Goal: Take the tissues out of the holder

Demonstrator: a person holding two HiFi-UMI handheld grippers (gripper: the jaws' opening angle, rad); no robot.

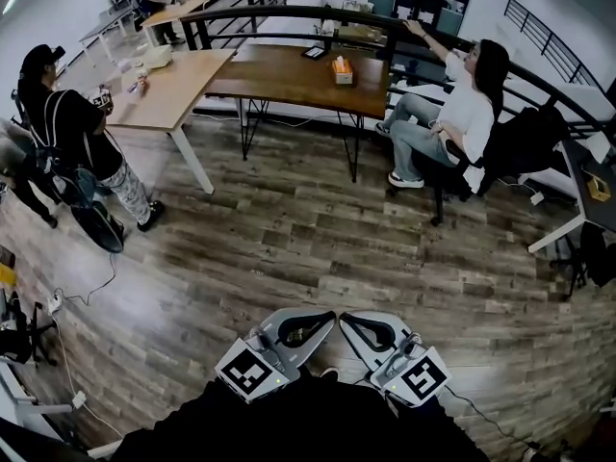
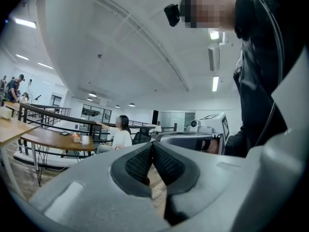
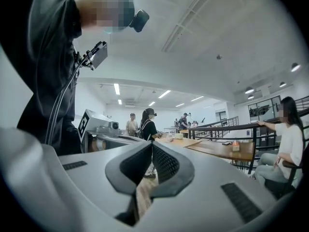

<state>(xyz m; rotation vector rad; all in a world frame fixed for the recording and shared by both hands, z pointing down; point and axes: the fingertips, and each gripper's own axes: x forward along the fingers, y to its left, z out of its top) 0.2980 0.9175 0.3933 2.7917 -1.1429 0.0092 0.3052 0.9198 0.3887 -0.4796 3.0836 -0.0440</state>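
Item one: left gripper (image 1: 325, 318), low at the picture's bottom edge over the plank floor (image 1: 289, 239); its own view shows the jaws (image 2: 152, 146) pressed together with nothing between them. Item two: right gripper (image 1: 348, 320), just beside it, jaws (image 3: 152, 146) likewise closed and empty. Each carries a cube with a black-and-white square marker, left (image 1: 245, 372) and right (image 1: 421, 378); I read a pattern there, no letters. Item three: the tissue holder (image 1: 343, 69), an orange box with a white tissue (image 1: 341, 59) standing out of its top, on the dark brown table (image 1: 279, 85), toward that table's right end and well apart from both grippers; any print on it is too small for me to read. Item four: a dark flat device (image 1: 314, 53) near the same table's far edge. Item five: a seated person in a white top (image 1: 462, 114) off the table's right end. Item six: a standing person in black (image 1: 67, 133) by the light wood table (image 1: 173, 89).
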